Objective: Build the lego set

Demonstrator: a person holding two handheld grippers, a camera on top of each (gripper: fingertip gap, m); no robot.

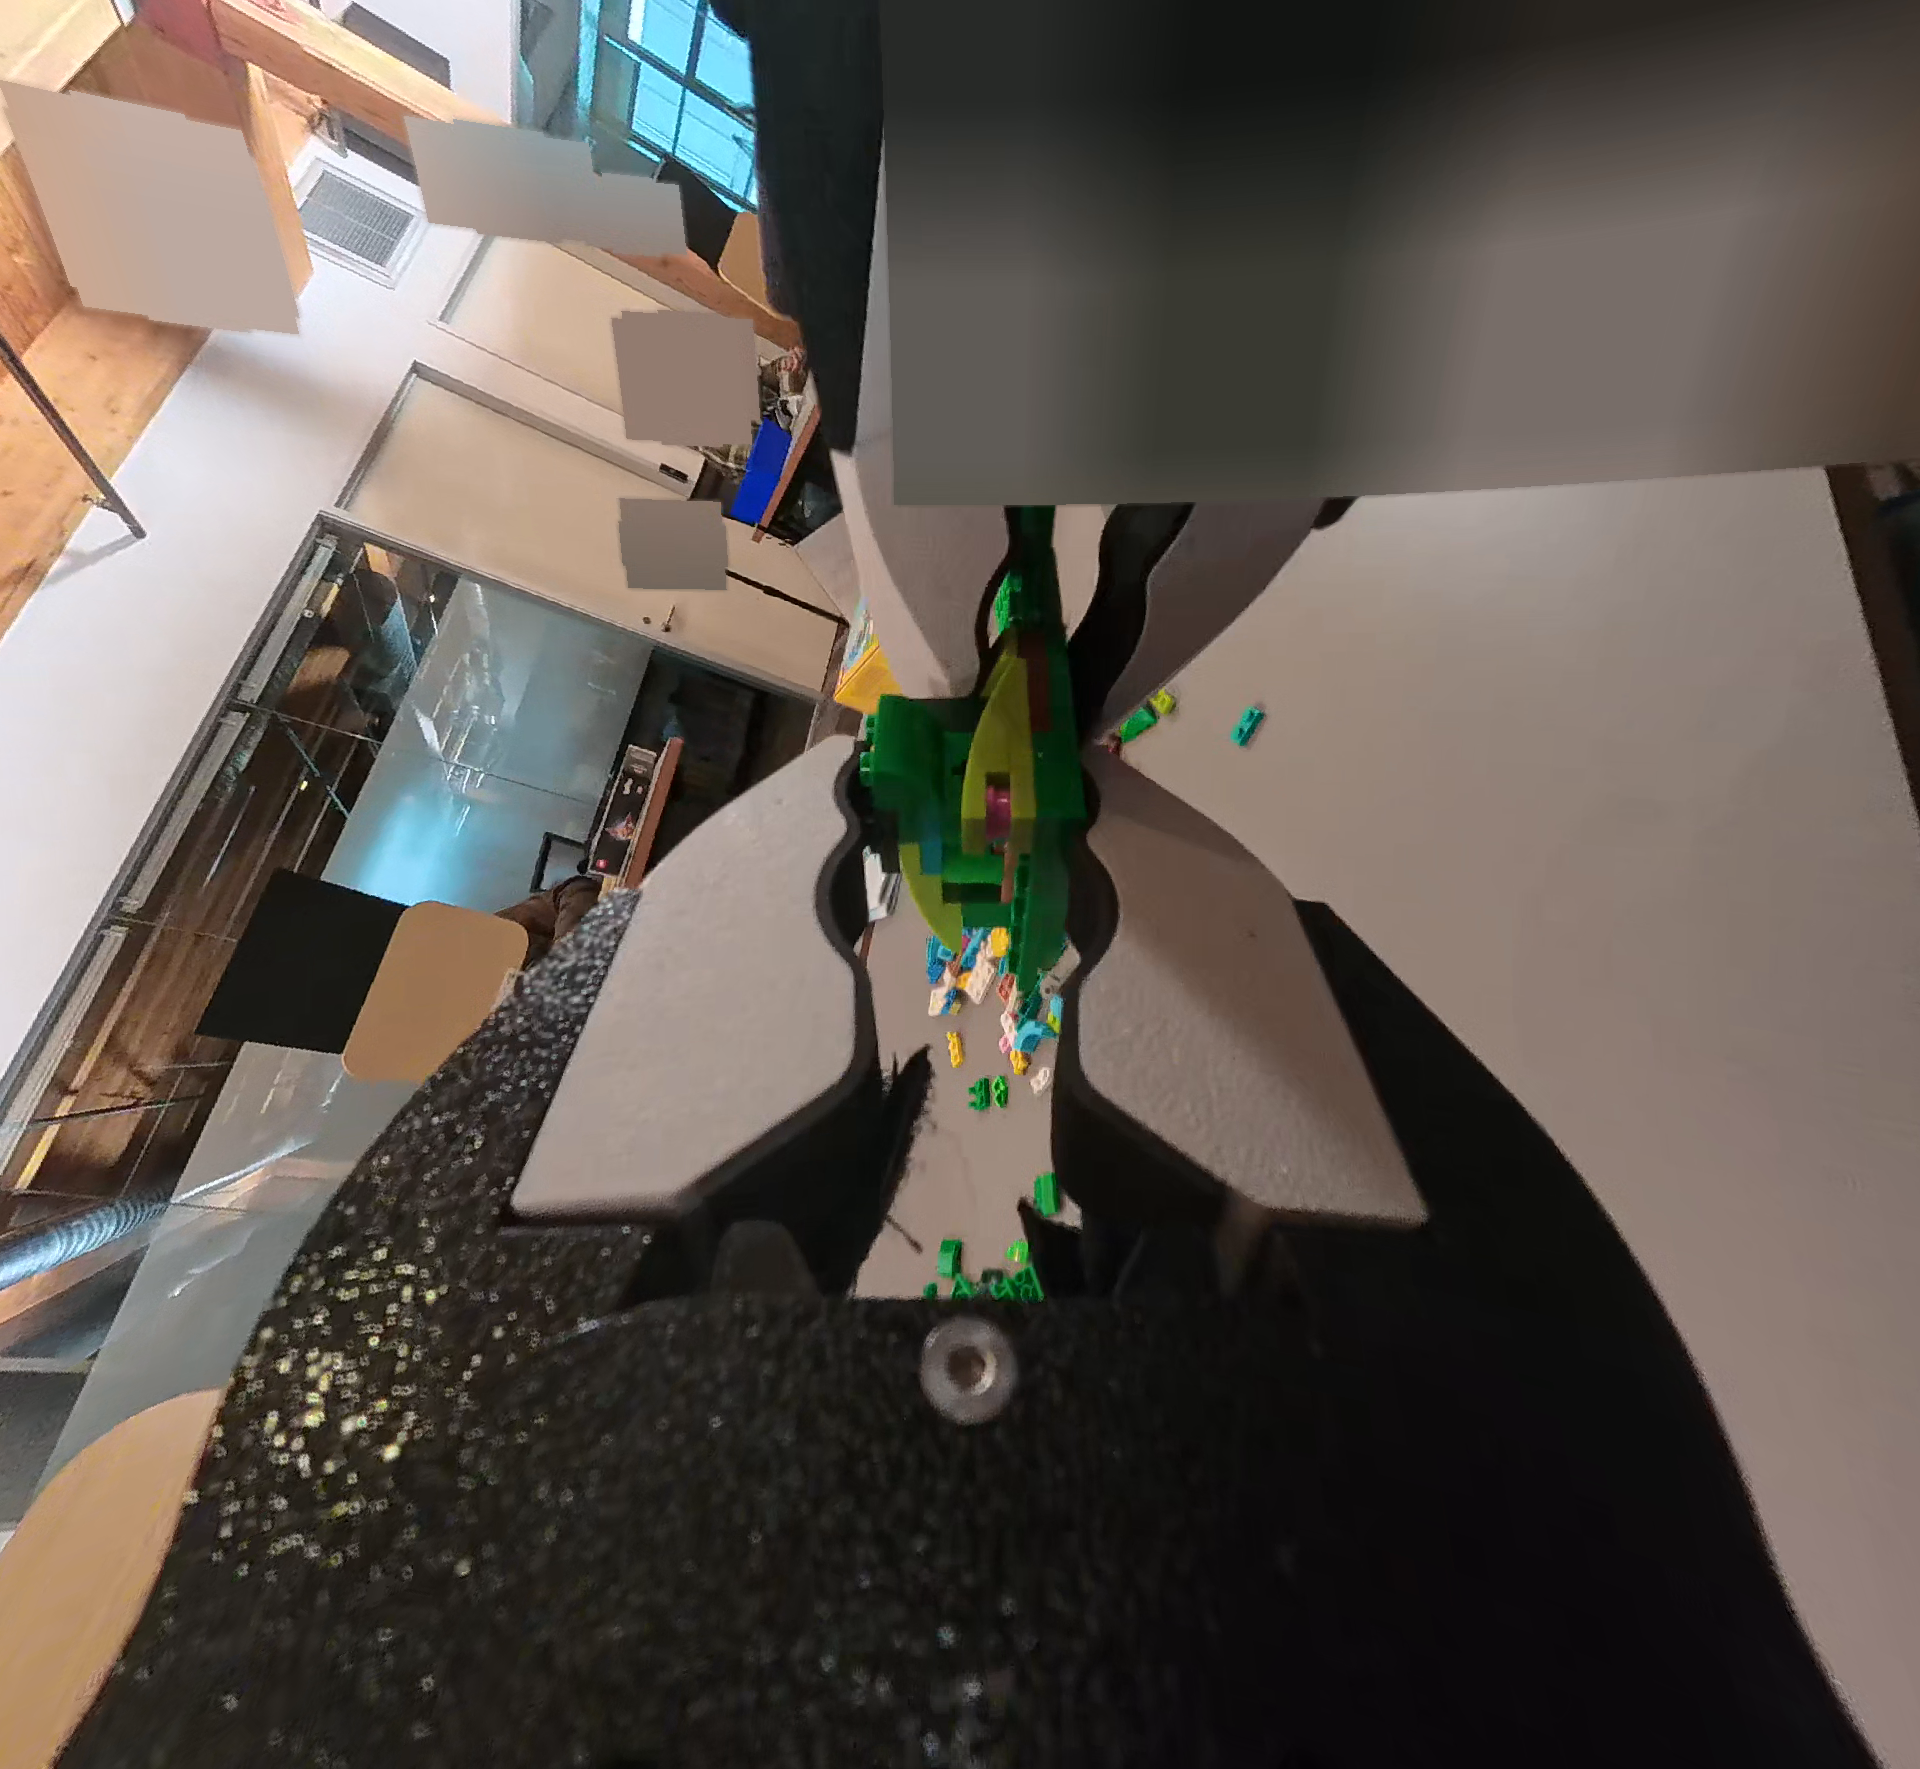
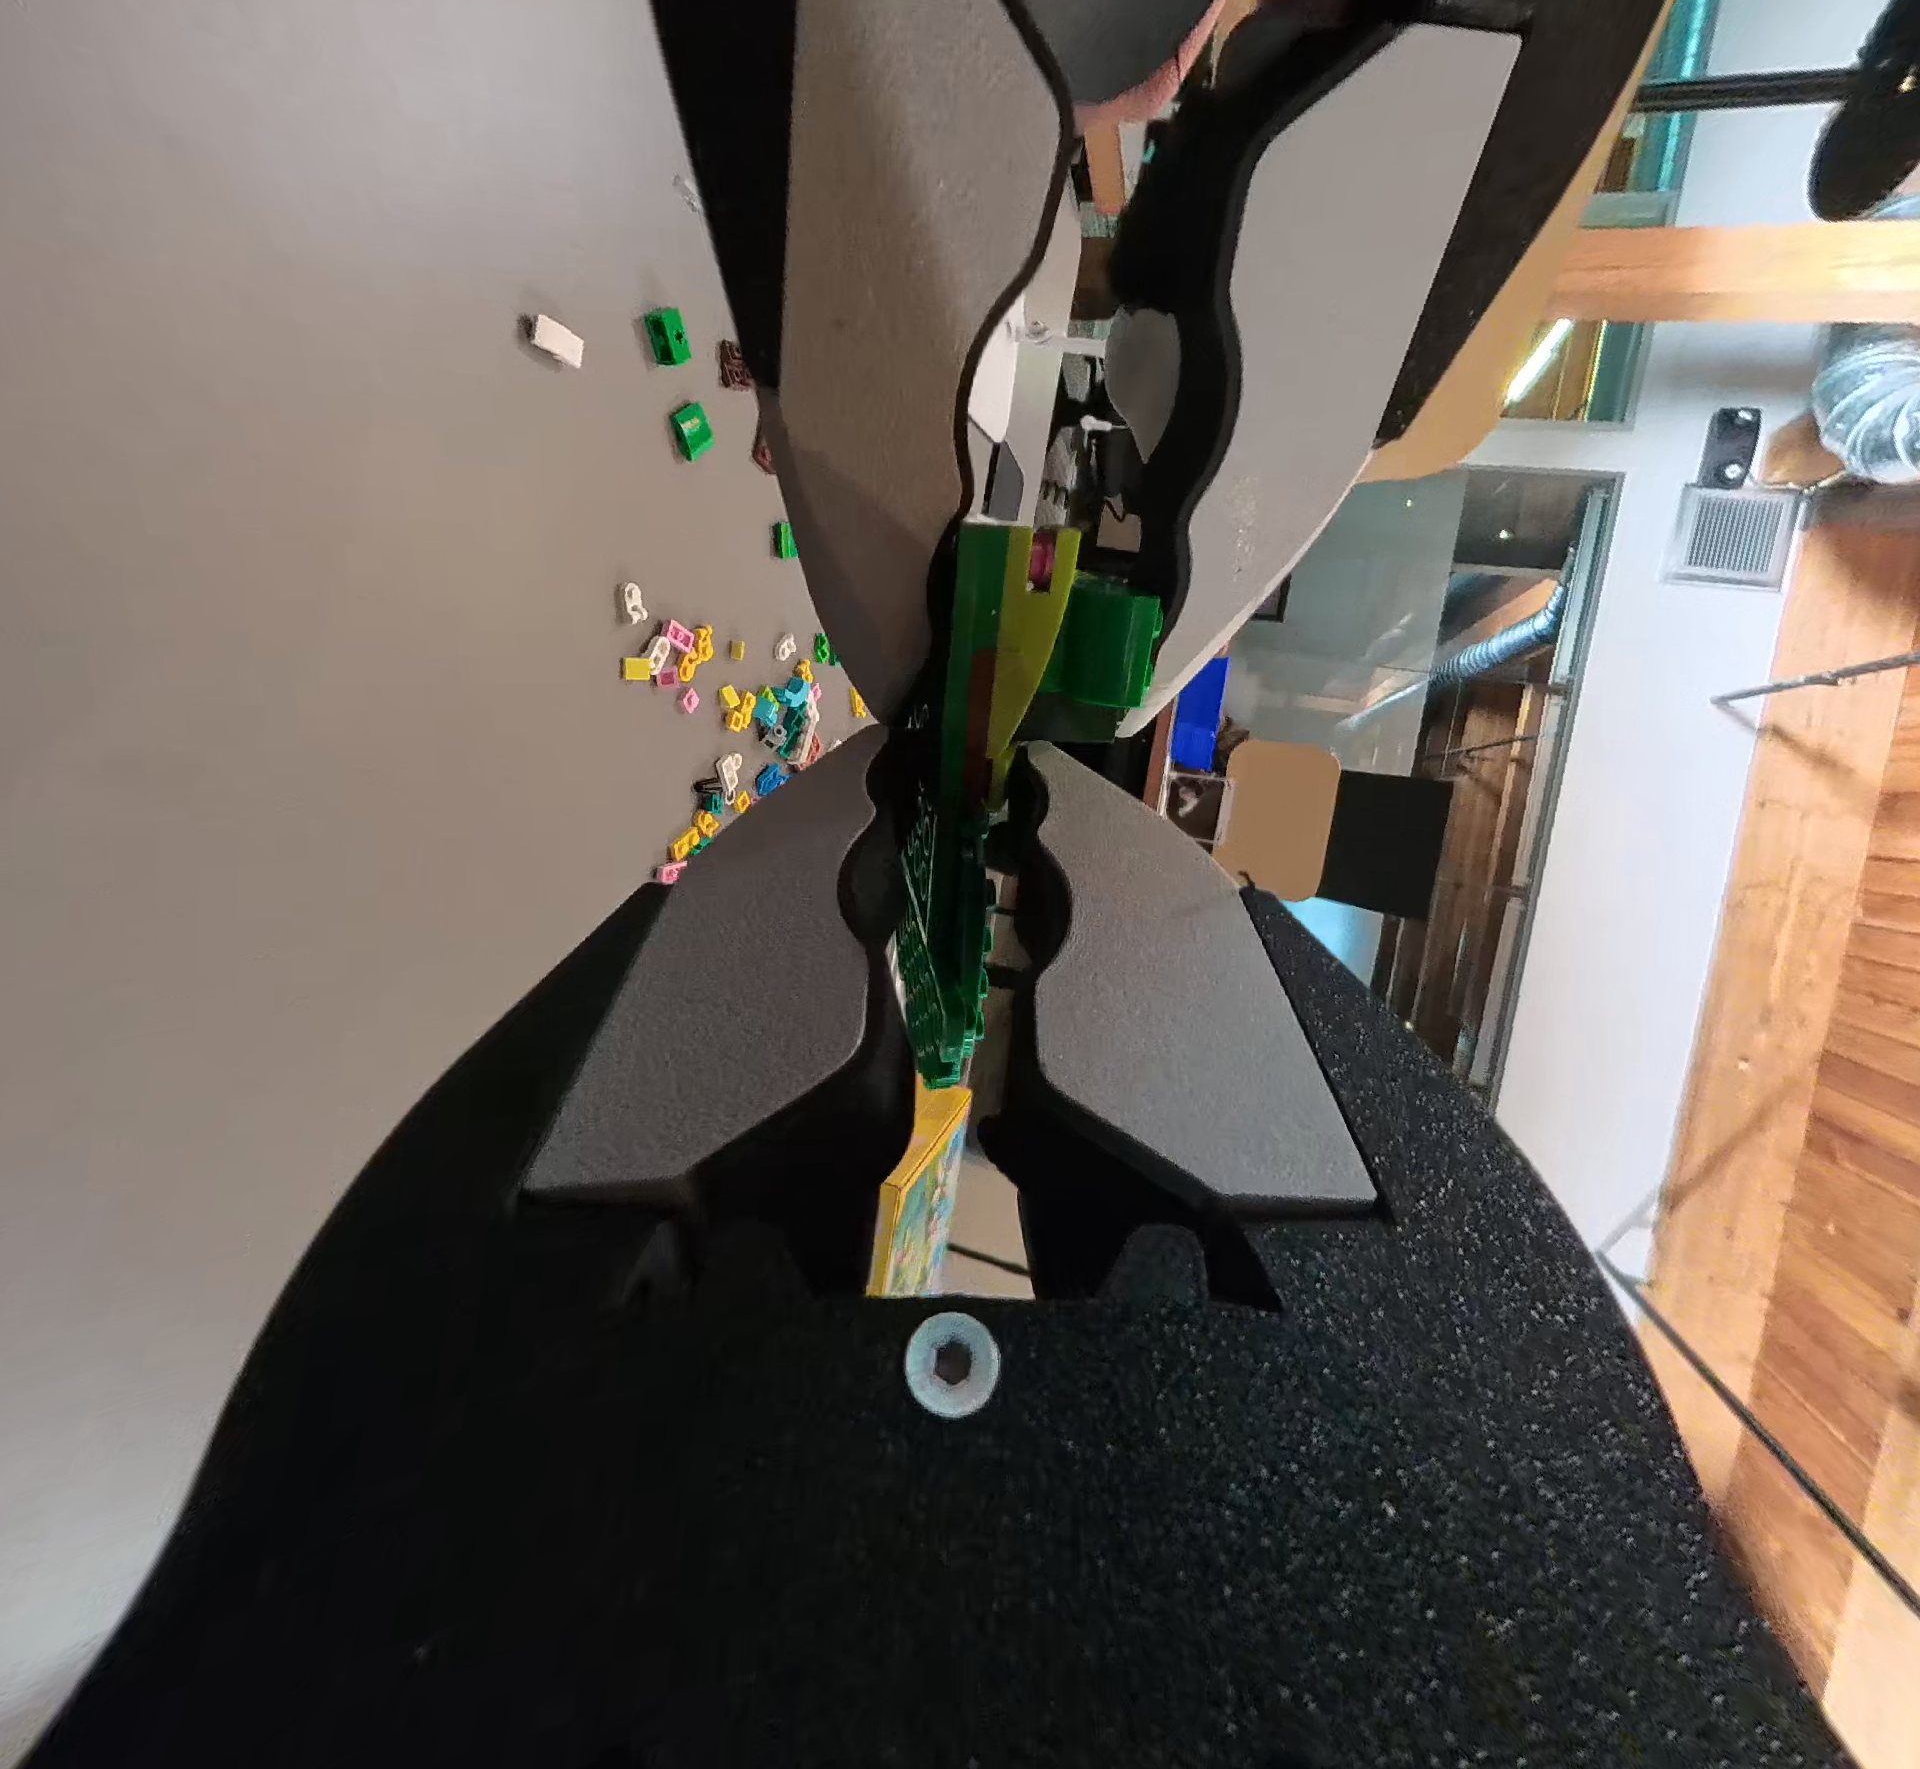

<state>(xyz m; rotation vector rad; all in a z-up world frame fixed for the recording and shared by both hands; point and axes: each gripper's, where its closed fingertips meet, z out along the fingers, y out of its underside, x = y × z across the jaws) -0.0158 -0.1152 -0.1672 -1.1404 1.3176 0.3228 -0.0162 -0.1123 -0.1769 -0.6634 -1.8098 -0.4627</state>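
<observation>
The left hand-held gripper (image 1: 971, 810), with grey textured fingers (image 1: 717, 981) on a black body, is pinching a partly built lego model of green plates, lime-yellow curved pieces and a small pink part (image 1: 987, 805). The model sits between the fingertips, held on edge above the white tabletop (image 1: 1507, 784).

The right hand-held gripper (image 2: 951, 784), of the same build, is pinching the same lego model (image 2: 987, 680) from the opposite end. Its fingers (image 2: 727, 971) are pressed against the dark green studded plate at the model's near end. In the right wrist view the left hand-held gripper's tips meet the model at its far end, where a green block protrudes to the right.

A heap of small loose bricks in yellow, pink, white, turquoise and green (image 2: 727, 691) lies on the tabletop to the left of the grippers in the right wrist view, with a few green bricks (image 2: 675, 379) and a white brick (image 2: 556, 339) scattered farther off. A yellow printed box (image 2: 925, 1200) shows between the right gripper's fingers, below the model.
</observation>
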